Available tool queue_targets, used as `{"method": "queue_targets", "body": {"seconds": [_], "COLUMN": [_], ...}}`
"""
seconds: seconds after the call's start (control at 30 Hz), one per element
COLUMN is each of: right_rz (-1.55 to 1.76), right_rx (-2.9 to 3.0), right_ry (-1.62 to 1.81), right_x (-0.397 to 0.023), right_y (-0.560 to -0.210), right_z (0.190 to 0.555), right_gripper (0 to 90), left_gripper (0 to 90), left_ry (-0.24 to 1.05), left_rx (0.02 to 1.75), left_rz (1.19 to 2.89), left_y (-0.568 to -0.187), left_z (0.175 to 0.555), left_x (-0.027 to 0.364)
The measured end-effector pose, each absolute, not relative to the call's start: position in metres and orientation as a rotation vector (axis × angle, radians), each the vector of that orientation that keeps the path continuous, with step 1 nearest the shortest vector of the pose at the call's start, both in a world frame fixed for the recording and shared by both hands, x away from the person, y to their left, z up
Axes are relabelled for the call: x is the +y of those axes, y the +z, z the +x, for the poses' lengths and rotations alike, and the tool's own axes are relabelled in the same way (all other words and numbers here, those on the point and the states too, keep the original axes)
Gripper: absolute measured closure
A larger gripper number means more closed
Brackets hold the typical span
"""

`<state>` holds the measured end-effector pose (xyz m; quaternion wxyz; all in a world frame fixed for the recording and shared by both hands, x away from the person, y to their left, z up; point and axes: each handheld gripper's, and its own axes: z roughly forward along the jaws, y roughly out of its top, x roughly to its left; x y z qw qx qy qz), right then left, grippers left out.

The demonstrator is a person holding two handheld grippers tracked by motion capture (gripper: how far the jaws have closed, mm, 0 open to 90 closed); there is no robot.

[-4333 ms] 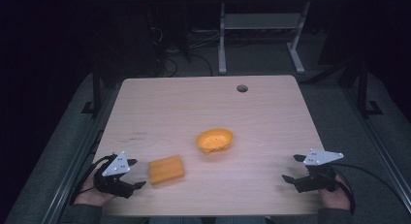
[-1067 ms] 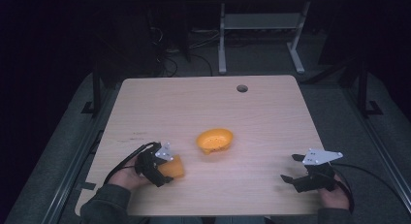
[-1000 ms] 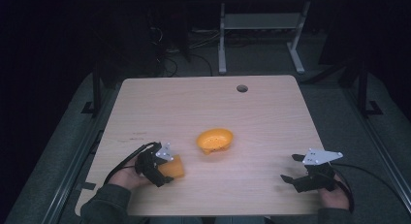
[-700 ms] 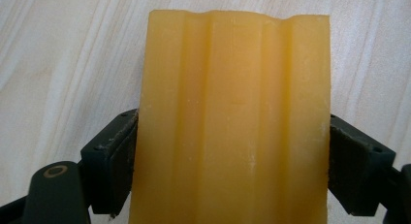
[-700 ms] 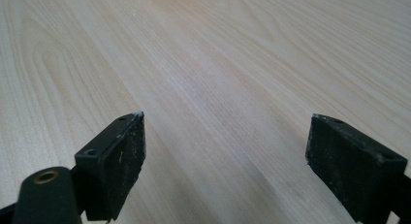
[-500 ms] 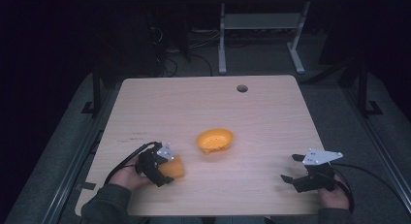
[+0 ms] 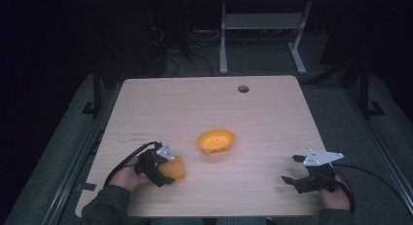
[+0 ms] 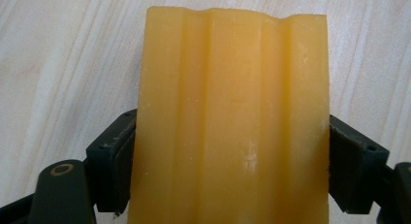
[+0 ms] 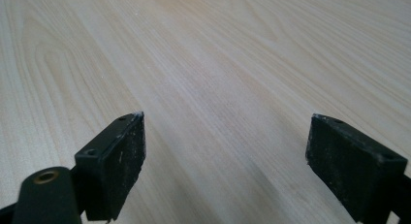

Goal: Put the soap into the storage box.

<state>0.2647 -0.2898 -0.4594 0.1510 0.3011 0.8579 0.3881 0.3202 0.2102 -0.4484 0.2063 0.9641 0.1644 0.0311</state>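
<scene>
Moved since the earliest picture: left gripper [image 7: 163, 172], from the near-left corner of the table [image 7: 272, 132] inward onto the orange block [image 7: 174, 168]; little change over the last second. Unmoved: orange bowl [image 7: 216, 140], right gripper [image 7: 298, 169].

Item 1, orange block. Waxy, yellow-orange, ribbed lengthwise with shallow grooves [image 8: 232, 117]. Located near the near edge of the table, left of centre, a little to the near-left of the bowl and apart from it. Clamped across its width between the two black jaws in the left gripper view, pads pressed against both long sides, far end projecting well past the jaw tips over the wood. Whether resting on the table or raised just off it: cannot tell.

Item 2, left gripper. Held in the person's left hand [image 7: 127, 175], grey plate on top, cable looping back toward the near-left corner. Jaws closed onto the block.

Item 3, orange bowl. Shallow, upright, hollow facing up, about the middle of the table, slightly toward the near side. Untouched by either gripper.

Item 4, right gripper. Near the near-right corner, held in the right hand [image 7: 335, 198], grey three-cornered plate on top, cable trailing off toward the right edge. Jaws wide apart [image 9: 225, 156], nothing between them but bare wood grain, low over the table top.

Item 5, table. Pale wood, round cable hole [image 7: 243, 88] near the far edge, right of centre.
</scene>
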Motion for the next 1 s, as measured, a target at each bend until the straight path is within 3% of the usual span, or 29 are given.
{"method": "queue_targets", "body": {"seconds": [1.0], "right_rz": [0.888], "right_rx": [2.433], "right_ry": [1.131], "right_x": [-0.293], "right_y": [-0.458], "right_z": [0.261], "right_gripper": [13.7], "left_gripper": [20.5], "left_ry": [0.163], "left_rx": [0.358], "left_rz": [2.650], "left_y": [-0.417], "left_z": [0.316], "left_x": [0.199]}}
